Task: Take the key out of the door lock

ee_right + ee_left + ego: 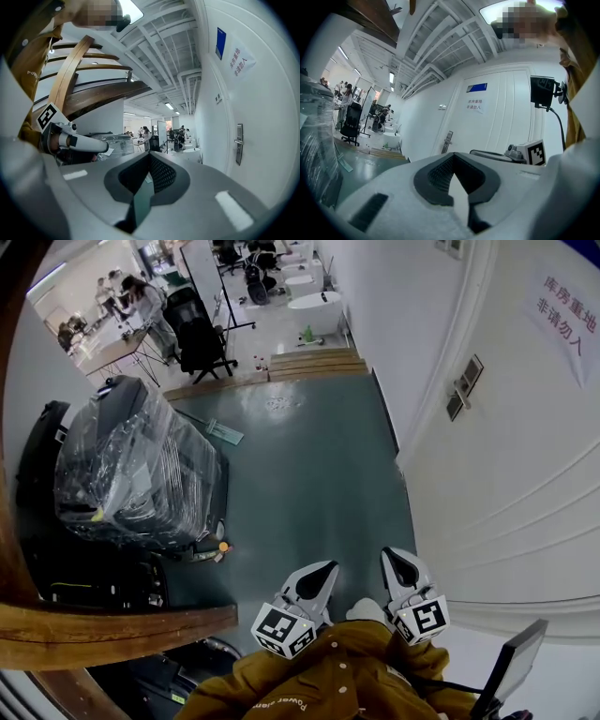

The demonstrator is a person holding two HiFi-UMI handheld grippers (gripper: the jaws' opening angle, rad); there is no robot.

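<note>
Green corridor, white door [506, 474] at right. Left gripper [317, 577] and right gripper [401, 570] both clenched, empty, well apart from door lock [466, 386]; key too small to see. Advice: close in level, open jaws late.

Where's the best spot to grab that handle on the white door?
Probably the free end of the lever handle, which sticks out sideways from its tall lock plate. Come straight at the door and pinch the bar from above and below, since it seems to lie level. Whether a key sits in the plate is too small to tell.
</note>
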